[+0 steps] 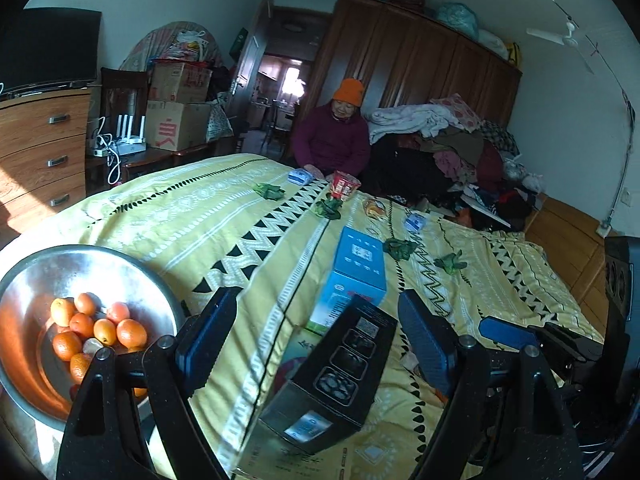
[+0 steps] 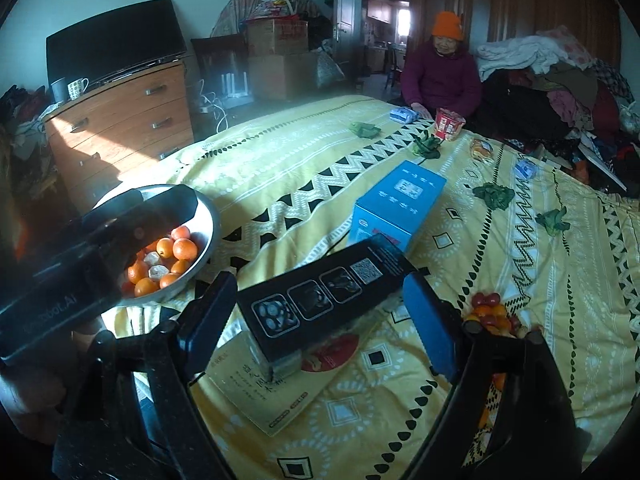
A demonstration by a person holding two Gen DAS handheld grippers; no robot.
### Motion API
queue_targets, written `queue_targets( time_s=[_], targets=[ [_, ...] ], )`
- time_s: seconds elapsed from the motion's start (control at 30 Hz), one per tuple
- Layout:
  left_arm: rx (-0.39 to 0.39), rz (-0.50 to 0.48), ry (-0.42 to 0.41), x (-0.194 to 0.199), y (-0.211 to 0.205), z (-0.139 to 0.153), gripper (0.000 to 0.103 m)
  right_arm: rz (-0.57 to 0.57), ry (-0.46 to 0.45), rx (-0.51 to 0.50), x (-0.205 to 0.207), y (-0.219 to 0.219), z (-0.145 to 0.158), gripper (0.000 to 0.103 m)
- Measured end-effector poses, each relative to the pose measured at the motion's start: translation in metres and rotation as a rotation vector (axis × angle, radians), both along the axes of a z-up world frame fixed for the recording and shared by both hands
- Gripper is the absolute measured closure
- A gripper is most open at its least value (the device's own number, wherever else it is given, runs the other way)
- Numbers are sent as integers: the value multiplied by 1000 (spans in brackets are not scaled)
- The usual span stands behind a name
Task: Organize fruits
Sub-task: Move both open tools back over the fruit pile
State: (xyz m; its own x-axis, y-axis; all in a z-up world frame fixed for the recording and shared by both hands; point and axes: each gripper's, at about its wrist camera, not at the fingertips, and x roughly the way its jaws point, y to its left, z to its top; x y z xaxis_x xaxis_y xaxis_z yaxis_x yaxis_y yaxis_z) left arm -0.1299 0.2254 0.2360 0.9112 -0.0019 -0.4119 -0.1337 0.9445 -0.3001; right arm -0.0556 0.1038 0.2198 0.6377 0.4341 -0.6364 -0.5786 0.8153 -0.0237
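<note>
Both your left claw (image 1: 320, 344) and right claw (image 2: 318, 312) were spread wide, gripping nothing. The oranges (image 1: 86, 330) sat in the metal bowl (image 1: 36, 268) on the bed (image 1: 224, 216), and the cherry tomatoes (image 2: 490, 312) lay beside your right claw.

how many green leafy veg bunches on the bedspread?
4. One far, near the blue packet; one by the red cup; one right of the blue box; one farthest right. Others could hide behind the boxes.

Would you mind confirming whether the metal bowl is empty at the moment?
No, the metal bowl holds a heap of small oranges, seen plainly in the right wrist view.
</note>
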Motion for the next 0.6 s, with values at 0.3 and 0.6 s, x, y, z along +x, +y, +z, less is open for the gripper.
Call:
queue_targets(
  time_s=[0.3, 0.6],
  targets=[
    [96, -233, 144, 32, -105, -44, 11, -224, 153, 76, 4, -161, -78, 18],
    [90, -494, 352, 90, -222, -134, 26, -472, 341, 152, -3, -303, -140, 29]
  ],
)
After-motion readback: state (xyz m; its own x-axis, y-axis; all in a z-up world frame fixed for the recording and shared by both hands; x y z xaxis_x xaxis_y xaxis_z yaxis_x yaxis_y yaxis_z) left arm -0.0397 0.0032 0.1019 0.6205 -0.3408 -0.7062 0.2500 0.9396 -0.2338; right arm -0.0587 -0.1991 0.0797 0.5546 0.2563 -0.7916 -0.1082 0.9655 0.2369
